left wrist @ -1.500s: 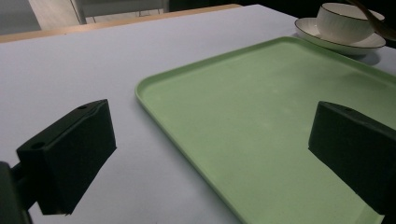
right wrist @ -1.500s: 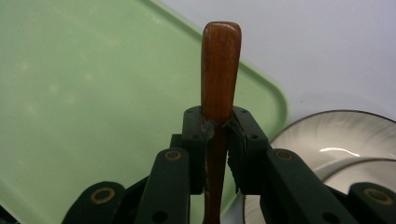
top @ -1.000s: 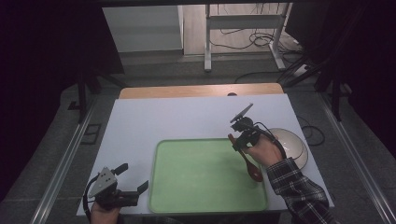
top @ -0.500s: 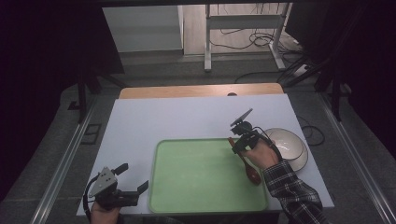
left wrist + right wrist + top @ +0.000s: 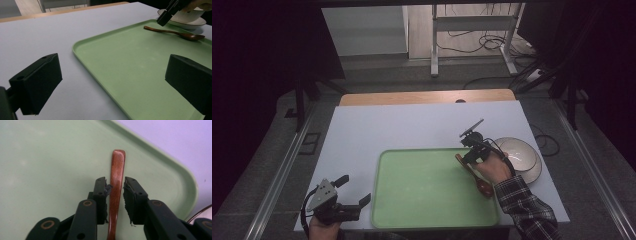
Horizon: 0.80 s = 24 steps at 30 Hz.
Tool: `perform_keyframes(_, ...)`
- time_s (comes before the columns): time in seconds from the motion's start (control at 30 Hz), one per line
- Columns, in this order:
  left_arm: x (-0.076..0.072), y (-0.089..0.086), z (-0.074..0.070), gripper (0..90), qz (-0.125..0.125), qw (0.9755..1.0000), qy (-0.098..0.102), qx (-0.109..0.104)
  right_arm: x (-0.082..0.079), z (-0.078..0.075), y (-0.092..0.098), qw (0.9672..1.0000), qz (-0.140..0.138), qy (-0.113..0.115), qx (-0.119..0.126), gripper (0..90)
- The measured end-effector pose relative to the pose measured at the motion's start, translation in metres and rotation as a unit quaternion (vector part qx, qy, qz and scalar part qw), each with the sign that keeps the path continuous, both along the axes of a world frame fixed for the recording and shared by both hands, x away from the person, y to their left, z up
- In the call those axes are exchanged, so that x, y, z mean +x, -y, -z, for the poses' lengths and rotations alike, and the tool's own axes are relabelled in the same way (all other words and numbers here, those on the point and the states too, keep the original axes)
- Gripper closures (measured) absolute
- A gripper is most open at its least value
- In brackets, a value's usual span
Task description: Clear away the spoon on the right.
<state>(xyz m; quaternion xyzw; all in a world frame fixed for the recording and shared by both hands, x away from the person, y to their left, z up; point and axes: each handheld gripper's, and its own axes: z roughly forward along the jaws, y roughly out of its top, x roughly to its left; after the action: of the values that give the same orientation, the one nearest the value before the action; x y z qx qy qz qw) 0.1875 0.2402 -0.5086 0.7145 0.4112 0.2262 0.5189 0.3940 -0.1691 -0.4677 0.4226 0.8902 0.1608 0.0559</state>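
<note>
The wooden spoon (image 5: 116, 187) lies flat on the green tray (image 5: 427, 195), near the tray's right edge, with its handle end pointing toward the far right corner and its bowl toward the person. The right gripper (image 5: 116, 188) sits over the handle with the jaws on either side of it — they have just been opening, and a thin gap shows between the right pad and the wood, so the spoon is between them rather than pinched. A white bowl on a saucer (image 5: 523, 155) stands just beside the tray's right edge. The left gripper (image 5: 112, 82) hovers low at the tray's near left corner, jaws spread wide with nothing between them.
</note>
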Motion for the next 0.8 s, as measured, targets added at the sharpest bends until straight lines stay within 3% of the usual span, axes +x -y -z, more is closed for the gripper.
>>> perform_keyframes(0.23,0.000,0.000,0.000,0.7,-0.001,1.0000,0.002,-0.001,-0.011,0.003,-0.005,0.9983,-0.043,0.037,0.013,89.3)
perform_keyframes(0.27,-0.001,0.000,-0.001,0.7,-0.001,1.0000,0.002,0.000,-0.014,0.005,-0.007,0.9972,-0.051,0.053,0.014,90.0)
perform_keyframes(0.4,-0.001,0.000,-0.001,0.7,-0.001,1.0000,0.003,0.000,-0.019,0.009,-0.009,0.9952,-0.063,0.072,0.021,90.0)
perform_keyframes(0.67,-0.001,0.000,-0.001,0.8,-0.001,1.0000,0.003,0.000,-0.022,0.021,-0.005,0.9933,-0.062,0.089,0.040,90.0)
perform_keyframes(0.8,-0.001,0.000,-0.001,0.8,-0.001,1.0000,0.004,0.000,-0.023,0.024,-0.004,0.9932,-0.063,0.091,0.036,90.0)
